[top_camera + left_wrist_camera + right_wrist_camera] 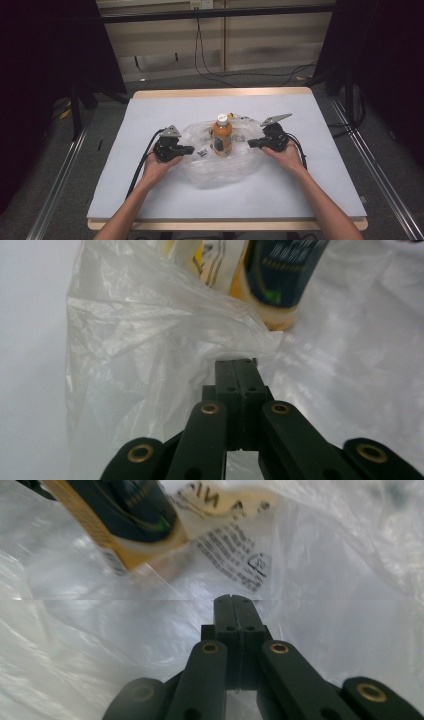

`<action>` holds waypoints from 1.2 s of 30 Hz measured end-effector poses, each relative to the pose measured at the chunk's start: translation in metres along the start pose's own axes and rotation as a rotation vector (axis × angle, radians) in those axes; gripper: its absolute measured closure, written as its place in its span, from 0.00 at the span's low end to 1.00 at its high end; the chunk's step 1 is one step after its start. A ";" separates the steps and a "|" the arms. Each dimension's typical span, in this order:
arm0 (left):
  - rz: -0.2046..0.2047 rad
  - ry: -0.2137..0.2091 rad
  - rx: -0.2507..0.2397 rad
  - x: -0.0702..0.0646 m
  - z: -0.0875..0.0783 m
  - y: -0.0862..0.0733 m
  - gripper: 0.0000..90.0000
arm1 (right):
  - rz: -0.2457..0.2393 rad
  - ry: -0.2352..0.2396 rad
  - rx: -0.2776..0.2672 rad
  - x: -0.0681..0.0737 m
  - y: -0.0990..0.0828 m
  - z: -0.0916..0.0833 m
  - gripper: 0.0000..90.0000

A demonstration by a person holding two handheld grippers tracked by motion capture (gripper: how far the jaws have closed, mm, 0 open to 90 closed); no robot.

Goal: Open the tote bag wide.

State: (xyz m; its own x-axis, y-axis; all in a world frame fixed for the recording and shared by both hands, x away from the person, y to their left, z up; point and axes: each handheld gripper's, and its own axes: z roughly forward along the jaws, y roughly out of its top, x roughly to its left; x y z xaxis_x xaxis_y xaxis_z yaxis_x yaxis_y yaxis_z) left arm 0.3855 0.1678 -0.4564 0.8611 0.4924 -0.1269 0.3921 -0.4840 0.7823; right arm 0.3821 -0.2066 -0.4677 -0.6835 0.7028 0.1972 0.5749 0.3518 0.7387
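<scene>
High view: orange bottle (222, 136) upright on clear plastic bag (220, 165), mid tabletop (150, 110). I've left hand-held gripper (189, 149) and right hand-held gripper (253, 143) each clamped on bag film. Uneven pull tips bottle.

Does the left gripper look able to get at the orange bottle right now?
Probably not directly: the left gripper is shut on the plastic bag, whose film bunches between it and the orange bottle.

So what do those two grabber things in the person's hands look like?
Both are black. The left gripper and the right gripper each carry a grey three-cornered plate on top and trail a black cable. Close up, the jaws are flat black bars with small brass-coloured rings at the joints. The person's forearms are bare, with no sleeves.
</scene>
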 end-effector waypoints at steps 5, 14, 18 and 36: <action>0.025 -0.034 -0.108 -0.011 -0.013 0.007 1.00 | 0.007 0.008 -0.092 0.005 0.007 -0.014 1.00; 0.016 -0.035 -0.233 -0.016 -0.028 0.014 1.00 | 0.020 0.029 -0.271 0.009 0.018 -0.028 1.00; 0.025 -0.017 -0.258 -0.014 -0.041 0.013 1.00 | 0.004 0.038 -0.331 0.013 0.026 -0.043 1.00; 0.017 0.086 -0.284 -0.022 -0.075 -0.013 0.34 | -0.003 -0.089 -0.396 0.036 -0.008 -0.085 0.10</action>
State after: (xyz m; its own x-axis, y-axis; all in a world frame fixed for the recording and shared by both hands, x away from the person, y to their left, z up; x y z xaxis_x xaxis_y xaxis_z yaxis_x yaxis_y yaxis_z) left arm 0.3370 0.2172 -0.4182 0.8313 0.5514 -0.0700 0.2612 -0.2764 0.9249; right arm 0.3142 -0.2370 -0.4118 -0.6329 0.7594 0.1510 0.3438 0.1009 0.9336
